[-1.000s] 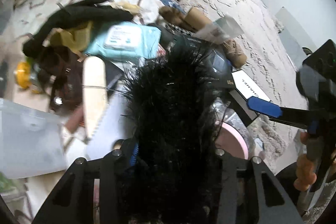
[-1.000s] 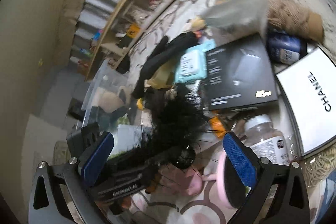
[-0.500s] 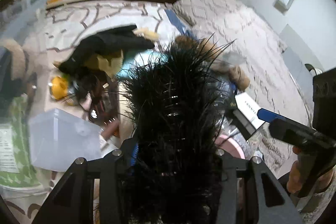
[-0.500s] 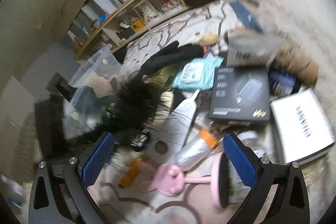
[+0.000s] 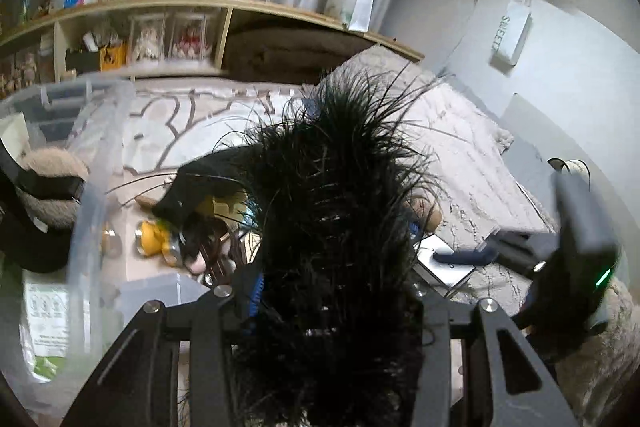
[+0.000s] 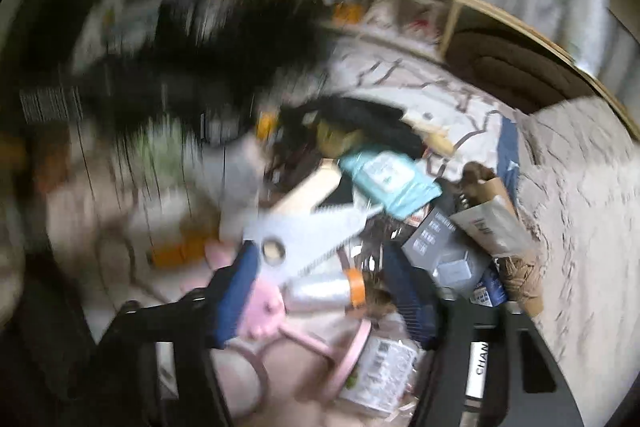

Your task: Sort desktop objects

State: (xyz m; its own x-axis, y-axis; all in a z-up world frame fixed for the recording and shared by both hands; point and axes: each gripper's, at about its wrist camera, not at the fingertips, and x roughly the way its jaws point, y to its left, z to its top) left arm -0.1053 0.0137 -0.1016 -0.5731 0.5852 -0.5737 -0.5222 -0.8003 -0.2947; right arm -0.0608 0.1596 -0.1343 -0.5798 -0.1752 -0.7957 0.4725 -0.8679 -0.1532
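The black feather piece [image 5: 332, 227] is a shaggy clump of thin dark plumes with loose strands fanning upward. It sits pinched between the fingers of the left gripper [image 5: 332, 303], lifted clear above the cluttered patterned rug [image 5: 188, 123]. In the right wrist view the same piece appears as a dark blur at upper left.

Just left of the feather piece curves the rim of a clear plastic storage bin [image 5: 92, 163] (a beige plush thing lies inside). Bare rug stretches beyond the feather piece toward the wooden shelf [image 5: 224, 27].

The right gripper [image 6: 320, 295] is closing its jaws with nothing pressed between its blue pads; under it lie pink-handled scissors [image 6: 304, 239] and a small orange-capped bottle [image 6: 324, 291]. Right of the scissors are a teal wet-wipes pack [image 6: 388, 179], a dark box [image 6: 436, 239] and a brown paper bag [image 6: 492, 215].
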